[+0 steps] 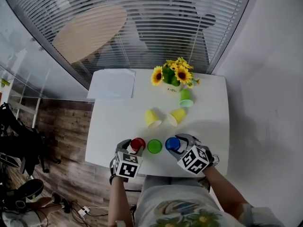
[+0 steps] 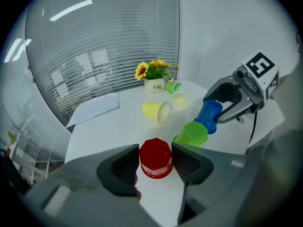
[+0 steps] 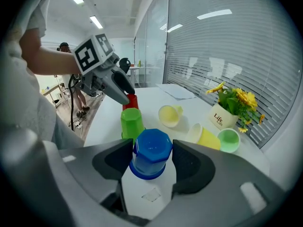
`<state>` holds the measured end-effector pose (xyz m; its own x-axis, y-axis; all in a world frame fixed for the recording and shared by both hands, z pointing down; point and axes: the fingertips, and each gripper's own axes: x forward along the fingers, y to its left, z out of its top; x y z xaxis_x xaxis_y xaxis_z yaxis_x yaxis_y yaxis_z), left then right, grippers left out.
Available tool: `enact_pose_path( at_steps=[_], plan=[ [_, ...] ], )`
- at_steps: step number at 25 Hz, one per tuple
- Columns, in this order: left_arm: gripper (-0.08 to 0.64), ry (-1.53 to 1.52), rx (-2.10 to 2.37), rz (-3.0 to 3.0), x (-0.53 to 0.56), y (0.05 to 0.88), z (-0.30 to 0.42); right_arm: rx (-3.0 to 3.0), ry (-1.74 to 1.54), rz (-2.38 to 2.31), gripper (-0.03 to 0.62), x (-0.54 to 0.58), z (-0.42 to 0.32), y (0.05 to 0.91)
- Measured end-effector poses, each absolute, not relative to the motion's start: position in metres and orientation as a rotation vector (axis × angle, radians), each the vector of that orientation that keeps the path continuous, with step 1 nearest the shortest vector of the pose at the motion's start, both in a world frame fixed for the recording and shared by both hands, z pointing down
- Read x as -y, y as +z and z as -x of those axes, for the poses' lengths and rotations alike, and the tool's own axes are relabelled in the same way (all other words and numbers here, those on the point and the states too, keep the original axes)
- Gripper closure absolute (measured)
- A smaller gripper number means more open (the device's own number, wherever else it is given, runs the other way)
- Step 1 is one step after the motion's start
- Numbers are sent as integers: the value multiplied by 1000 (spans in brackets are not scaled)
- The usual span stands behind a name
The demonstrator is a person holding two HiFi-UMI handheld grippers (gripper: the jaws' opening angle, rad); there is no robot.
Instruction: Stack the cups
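Observation:
Three cups stand upside down in a row near the table's front edge: a red cup point(image 1: 138, 144), a green cup point(image 1: 154, 146) and a blue cup point(image 1: 172, 144). My left gripper point(image 1: 136, 149) is shut on the red cup point(image 2: 155, 157), with a pad against each side. On the other side, my right gripper point(image 1: 176, 146) is shut on the blue cup point(image 3: 150, 152) in the same way. Between them the green cup point(image 2: 193, 133) stands free. Both held cups rest on the table.
Two yellow cups point(image 1: 153, 118) point(image 1: 177, 116) lie on their sides mid-table, with a light green cup point(image 1: 185, 98) beyond them. A pot of sunflowers point(image 1: 173, 74) stands at the back and a sheet of paper point(image 1: 112, 83) lies back left. The white table point(image 1: 208, 122) ends just before me.

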<state>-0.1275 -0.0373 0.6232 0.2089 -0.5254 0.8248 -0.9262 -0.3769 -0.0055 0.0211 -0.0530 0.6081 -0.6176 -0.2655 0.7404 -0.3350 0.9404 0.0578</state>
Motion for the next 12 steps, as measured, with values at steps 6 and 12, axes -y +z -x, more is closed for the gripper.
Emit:
enact_pose_path(
  at_steps=[6,12],
  plan=[
    [333,1097,1328,-2013,29,625,124,2217,70,-408,333,53,-16,619],
    [333,1103,1313,-2033,26,624,119,2179,29,-379,336,48,-14,626]
  ],
)
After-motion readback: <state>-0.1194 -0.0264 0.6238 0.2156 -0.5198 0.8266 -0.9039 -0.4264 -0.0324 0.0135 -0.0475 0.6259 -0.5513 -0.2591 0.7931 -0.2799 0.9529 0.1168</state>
